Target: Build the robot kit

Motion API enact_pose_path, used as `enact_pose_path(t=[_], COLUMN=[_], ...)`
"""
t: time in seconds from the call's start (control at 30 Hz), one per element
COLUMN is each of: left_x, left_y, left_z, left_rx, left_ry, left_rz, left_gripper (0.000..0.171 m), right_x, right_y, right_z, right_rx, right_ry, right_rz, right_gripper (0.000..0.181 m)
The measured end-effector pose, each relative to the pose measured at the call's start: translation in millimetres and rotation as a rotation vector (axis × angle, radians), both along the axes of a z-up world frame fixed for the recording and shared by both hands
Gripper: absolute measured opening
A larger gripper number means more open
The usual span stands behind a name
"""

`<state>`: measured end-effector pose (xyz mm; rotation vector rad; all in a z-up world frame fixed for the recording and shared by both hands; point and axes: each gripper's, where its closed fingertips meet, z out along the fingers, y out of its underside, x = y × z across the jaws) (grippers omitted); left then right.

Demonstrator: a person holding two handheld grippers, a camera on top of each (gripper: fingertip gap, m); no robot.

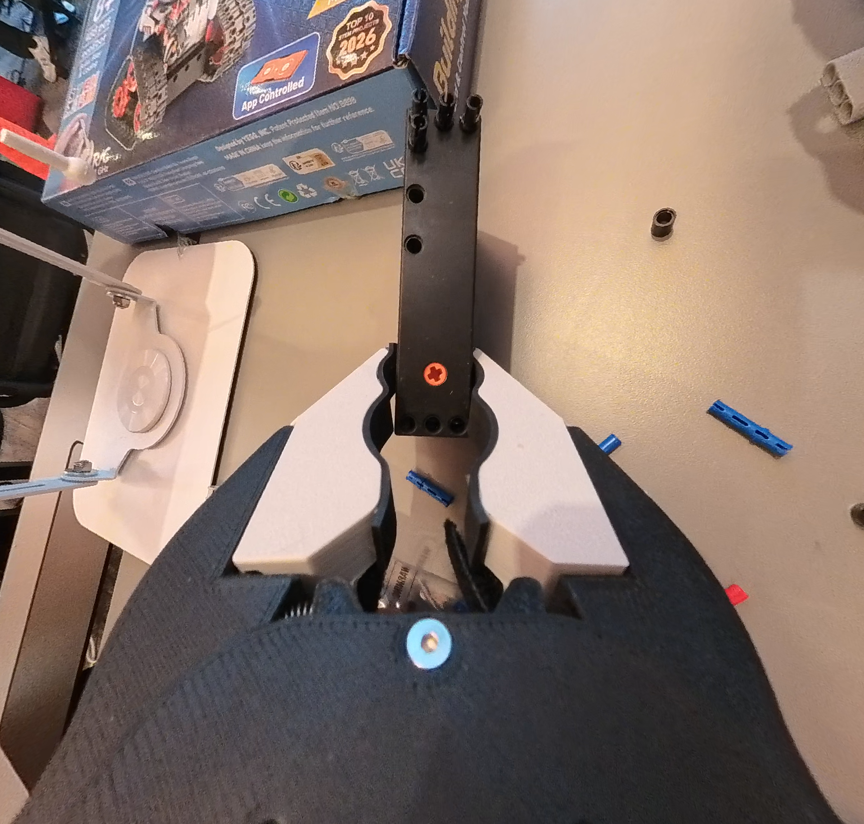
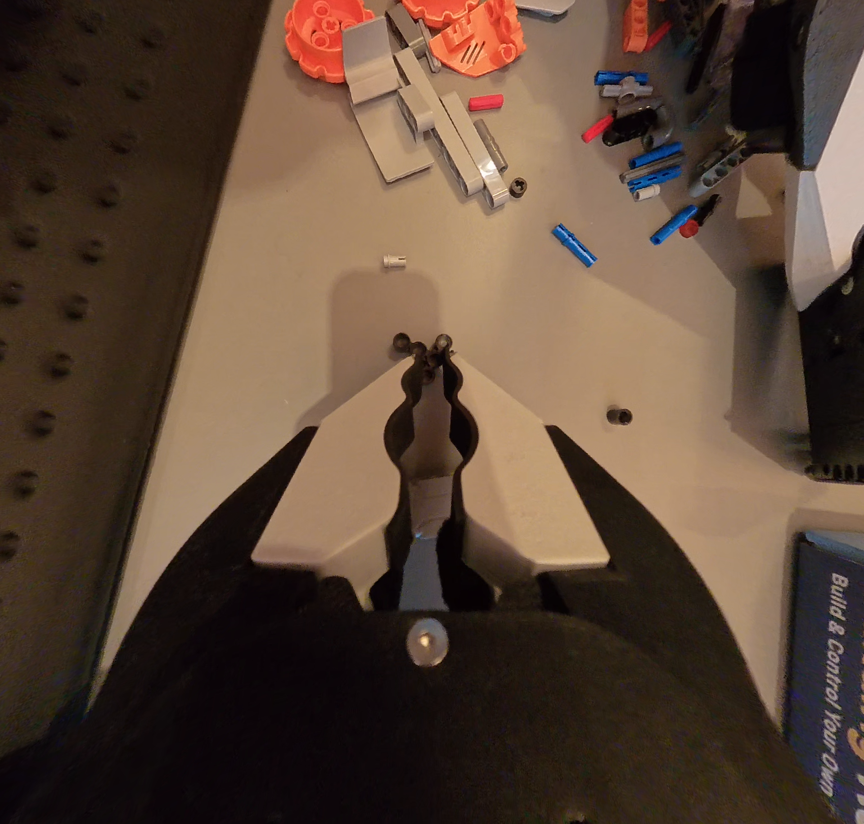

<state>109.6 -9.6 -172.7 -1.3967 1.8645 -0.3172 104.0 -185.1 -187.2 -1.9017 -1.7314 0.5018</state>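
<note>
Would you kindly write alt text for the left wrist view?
The left tongs clamp a long black plastic beam with three black pins at its far end, above a beige table. A blue cardboard toy box lies beyond.

This looks like a hobby or build bench set up for recording, not a kitchen or a shop. A pale grey tabletop (image 2: 290, 315) is strewn with loose plastic construction-kit parts: orange wheel hubs (image 2: 322, 30), grey beams (image 2: 449, 133), blue pins (image 2: 573, 244) and small black connectors (image 2: 618, 416), with the kit's printed blue box (image 1: 224, 100) lying at the table's edge. Beside it sits a white pad carrying a bolted metal bracket (image 1: 135, 380), and along the other side of the table runs a dark studded surface (image 2: 70, 287), while clutter fills the dim background.
</note>
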Motion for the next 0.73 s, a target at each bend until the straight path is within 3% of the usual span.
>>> enact_pose_path(t=[0.73], left_x=[1.1], left_y=[-0.9], left_z=[0.0], left_rx=[0.019], left_ry=[0.001], left_rz=[-0.008], left_gripper=[0.026], right_x=[-1.7], right_y=[5.7], right_z=[0.5], right_rx=[0.02], right_ry=[0.021], right_rz=[-0.013], right_gripper=[0.009])
